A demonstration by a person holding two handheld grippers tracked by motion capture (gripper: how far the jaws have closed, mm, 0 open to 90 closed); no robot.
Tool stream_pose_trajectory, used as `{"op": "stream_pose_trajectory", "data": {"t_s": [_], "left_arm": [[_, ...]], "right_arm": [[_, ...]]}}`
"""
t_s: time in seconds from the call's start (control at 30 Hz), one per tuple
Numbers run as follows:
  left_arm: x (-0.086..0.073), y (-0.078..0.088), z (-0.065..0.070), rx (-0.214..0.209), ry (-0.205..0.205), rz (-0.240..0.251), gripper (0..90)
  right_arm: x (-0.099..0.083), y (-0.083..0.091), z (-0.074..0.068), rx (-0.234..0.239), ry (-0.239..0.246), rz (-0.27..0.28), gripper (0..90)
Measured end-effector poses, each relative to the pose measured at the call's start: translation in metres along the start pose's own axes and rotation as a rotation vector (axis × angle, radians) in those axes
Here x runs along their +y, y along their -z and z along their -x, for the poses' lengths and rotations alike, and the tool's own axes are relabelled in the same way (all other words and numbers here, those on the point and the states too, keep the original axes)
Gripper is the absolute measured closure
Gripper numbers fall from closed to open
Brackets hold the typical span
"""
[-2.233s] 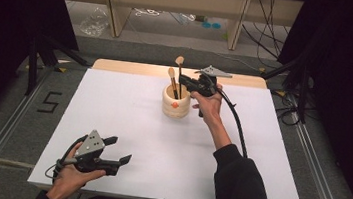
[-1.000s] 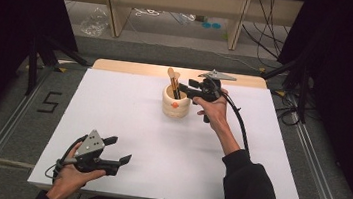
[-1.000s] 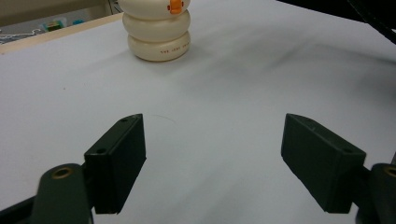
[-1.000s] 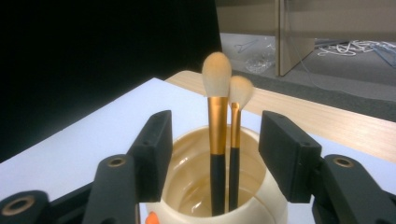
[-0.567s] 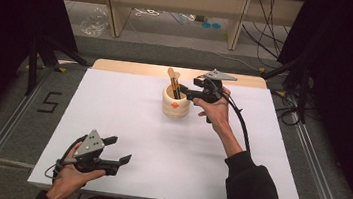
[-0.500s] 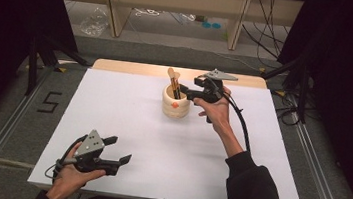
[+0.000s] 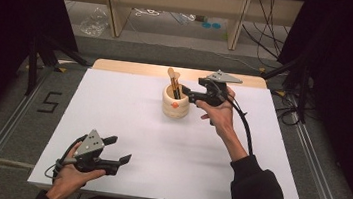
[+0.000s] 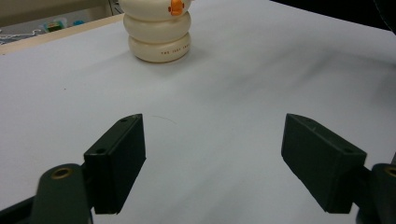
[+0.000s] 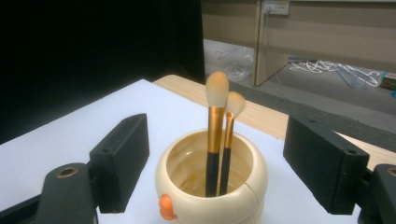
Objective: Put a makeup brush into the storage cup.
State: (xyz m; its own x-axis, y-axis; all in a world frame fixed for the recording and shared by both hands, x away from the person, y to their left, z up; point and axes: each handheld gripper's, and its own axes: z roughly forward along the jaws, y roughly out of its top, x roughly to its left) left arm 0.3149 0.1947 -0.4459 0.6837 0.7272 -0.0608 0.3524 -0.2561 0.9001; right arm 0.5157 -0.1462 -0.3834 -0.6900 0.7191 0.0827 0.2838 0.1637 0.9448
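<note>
Fingers of the left gripper (image 8: pixel 215 168) stand wide over bare white tabletop (image 8: pixel 261 70). Farther off, the right gripper (image 9: pixel 217 168) has just been opening its fingers; between them stands the cream duck-face holder (image 9: pixel 212 186), two makeup brushes (image 9: pixel 215 135) upright inside.

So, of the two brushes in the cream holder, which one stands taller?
The brush with the bigger, fuller head stands taller. The other brush beside it is thinner, with a smaller head that ends lower. Both stand in the cream holder.
</note>
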Motion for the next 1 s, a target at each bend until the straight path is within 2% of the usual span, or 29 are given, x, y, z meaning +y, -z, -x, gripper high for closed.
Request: {"op": "stream_pose_trajectory", "data": {"t_s": [0.07,0.33,0.4,0.5,0.53,0.7,0.77,1.0], "left_arm": [[0.000,0.000,0.000,0.000,0.001,0.000,21.6],[0.000,0.000,0.000,-0.010,0.003,0.004,21.6],[-0.001,0.001,0.002,-0.012,0.030,-0.002,21.6],[0.000,0.000,0.000,-0.012,0.002,0.002,21.6],[0.000,0.000,0.001,-0.011,0.014,0.004,21.6],[0.000,0.000,0.000,-0.007,0.009,0.003,21.6],[0.001,0.000,-0.001,-0.011,-0.018,0.003,21.6],[0.001,0.000,-0.001,-0.012,-0.017,0.005,21.6]], "right_arm": [[-0.001,0.002,-0.001,-0.003,0.018,0.007,23.3],[-0.001,0.011,-0.008,0.000,0.011,0.008,23.7],[-0.001,0.013,-0.010,0.007,0.014,0.007,23.7],[-0.002,0.015,-0.014,0.002,0.026,0.003,23.4],[-0.002,0.015,-0.015,0.002,0.029,0.006,23.4],[-0.003,0.018,-0.020,0.011,0.035,-0.002,23.2],[-0.004,0.019,-0.021,0.007,0.040,0.001,22.9],[-0.007,0.025,-0.026,0.014,0.039,0.002,22.4]]}}
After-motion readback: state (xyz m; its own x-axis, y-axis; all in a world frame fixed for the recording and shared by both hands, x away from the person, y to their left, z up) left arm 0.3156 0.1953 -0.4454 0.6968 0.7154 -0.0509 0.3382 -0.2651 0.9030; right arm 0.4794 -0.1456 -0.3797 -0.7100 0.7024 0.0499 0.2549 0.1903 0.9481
